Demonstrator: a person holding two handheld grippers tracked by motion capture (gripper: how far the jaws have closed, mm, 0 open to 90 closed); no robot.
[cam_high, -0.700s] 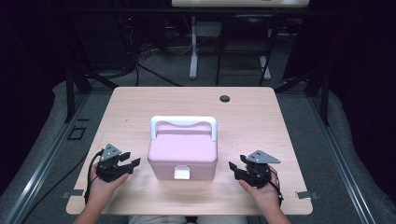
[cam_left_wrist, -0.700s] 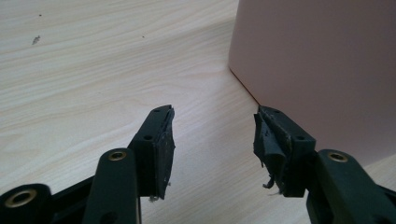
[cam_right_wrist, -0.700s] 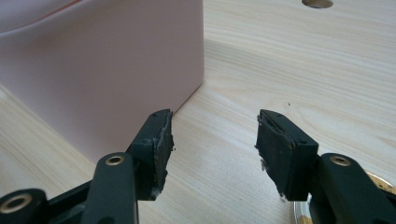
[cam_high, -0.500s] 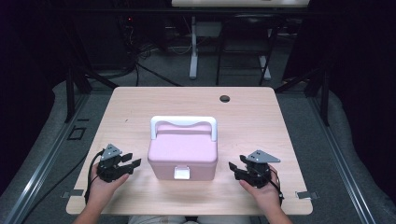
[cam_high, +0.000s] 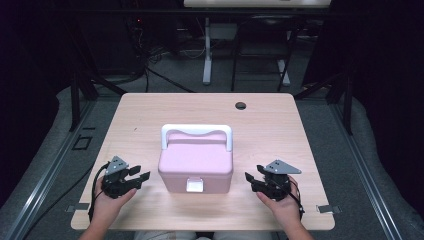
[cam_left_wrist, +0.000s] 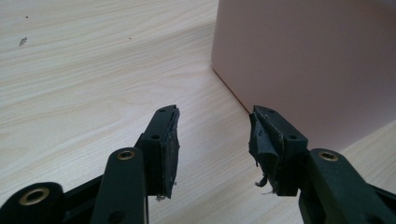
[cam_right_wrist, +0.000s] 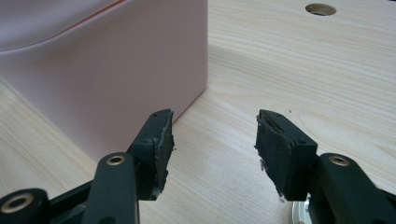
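A pink box (cam_high: 196, 161) with a white handle (cam_high: 196, 131) and a white front latch (cam_high: 194, 185) stands shut in the middle of the wooden table (cam_high: 150, 115). My left gripper (cam_high: 141, 176) rests on the table just left of the box, open, jaws pointing at its side. In the left gripper view the box's pink wall (cam_left_wrist: 303, 65) rises just past the empty left gripper (cam_left_wrist: 214, 140). My right gripper (cam_high: 251, 181) sits right of the box, open with nothing between its jaws. The right gripper view shows the box's corner (cam_right_wrist: 116, 70) just beyond the right gripper (cam_right_wrist: 214, 140).
A round cable hole (cam_high: 241, 105) lies near the table's far edge. Bare wood surrounds the box on all sides. Dark stands, cables and a white desk leg (cam_high: 206, 50) sit on the floor beyond the table. Metal rails run along the floor on both sides.
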